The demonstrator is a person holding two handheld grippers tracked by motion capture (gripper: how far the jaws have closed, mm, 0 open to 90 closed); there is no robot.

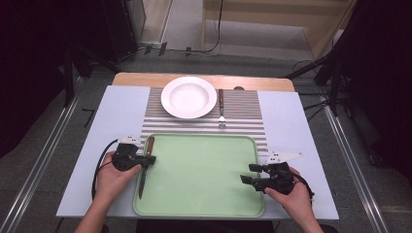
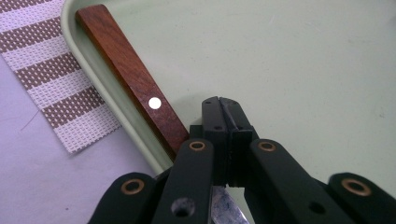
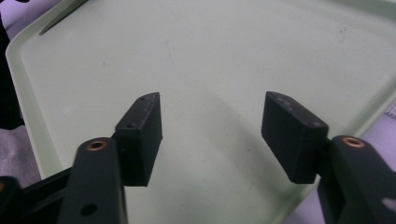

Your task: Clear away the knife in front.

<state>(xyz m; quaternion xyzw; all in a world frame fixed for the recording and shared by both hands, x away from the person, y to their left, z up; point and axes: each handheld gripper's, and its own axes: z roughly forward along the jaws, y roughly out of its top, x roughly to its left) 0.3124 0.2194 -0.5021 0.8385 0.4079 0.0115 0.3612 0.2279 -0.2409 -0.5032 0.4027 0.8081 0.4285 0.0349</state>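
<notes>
High view: left gripper (image 1: pixel 148 159) clamped on a wooden-handled knife (image 1: pixel 144 170) at the left rim of the green tray (image 1: pixel 204 194); right gripper (image 1: pixel 247 173) over the tray's right edge, jaws apart. Beyond, on a striped placemat (image 1: pixel 243 119): white plate (image 1: pixel 189 97), fork (image 1: pixel 221 108) beside it.

Left gripper view: jaws together on the knife (image 2: pixel 135 84), handle leaning on the tray (image 2: pixel 289 60) rim, blade below.

Right gripper view: jaws apart over bare tray (image 3: pixel 210 51).

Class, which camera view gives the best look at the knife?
The high view: the whole knife shows, lying along the tray's left edge, held by the left gripper. The left gripper view shows its wooden handle close up and a bit of blade. The right gripper view shows its blade tip.
</notes>
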